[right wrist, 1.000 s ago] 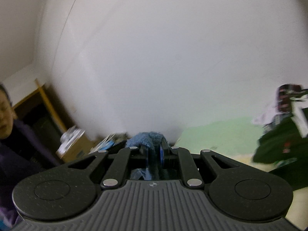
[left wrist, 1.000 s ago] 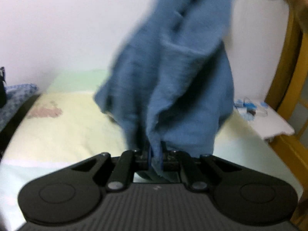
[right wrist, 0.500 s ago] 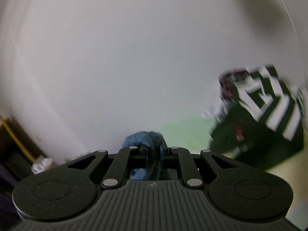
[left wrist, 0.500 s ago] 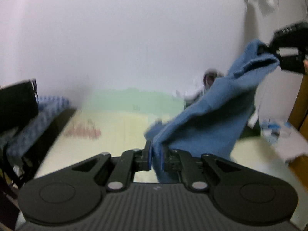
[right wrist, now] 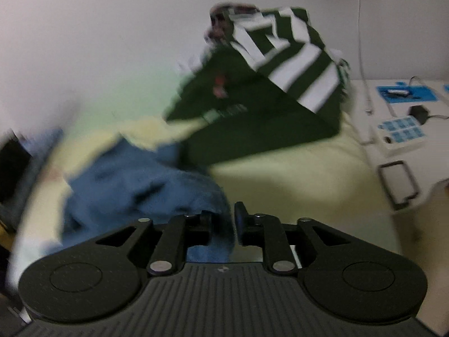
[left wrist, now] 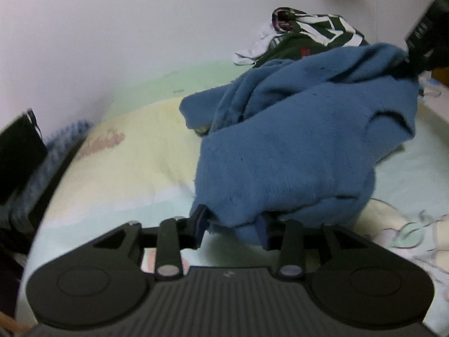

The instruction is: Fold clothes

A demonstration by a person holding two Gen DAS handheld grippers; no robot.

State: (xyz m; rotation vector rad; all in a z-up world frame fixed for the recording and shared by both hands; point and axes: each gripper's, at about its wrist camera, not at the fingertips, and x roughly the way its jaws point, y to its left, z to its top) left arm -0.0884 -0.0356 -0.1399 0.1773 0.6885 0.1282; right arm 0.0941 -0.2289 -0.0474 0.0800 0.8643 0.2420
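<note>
**Blue garment set down on bed, both tools releasing**

The bed (left wrist: pixel 118 151), covered in a pale yellow and green sheet, carries everything in view. At its far edge, against the wall, a heap of unfolded clothes (right wrist: pixel 269 90) sits: a dark green item with a green-and-white striped one on top. The blue garment (left wrist: pixel 294 151) lies bunched near the middle of the bed, its near hem reaching the near edge and its far corner raised toward the right side.

The left tool (left wrist: pixel 233 231) has its jaws opening to a medium gap; a fold of the blue garment hangs between them, and the pads no longer appear to press on it. The right tool (right wrist: pixel 223 224) has its jaws opening to a narrower gap; blue cloth passes between them, with daylight on the right pad side.

Risks from here, as judged:
- The garment has landed crumpled, not flat. Folding it in this state would lock in creases.
- Cloth may snag on a pad as a tool pulls away and drag the garment off position.
- The garment lies near the heap; spreading it could overlap the dark green item.

Containers: none is visible. A white side surface (right wrist: pixel 398 129) beyond the right edge of the bed carries small blue packets and a cable.
</note>
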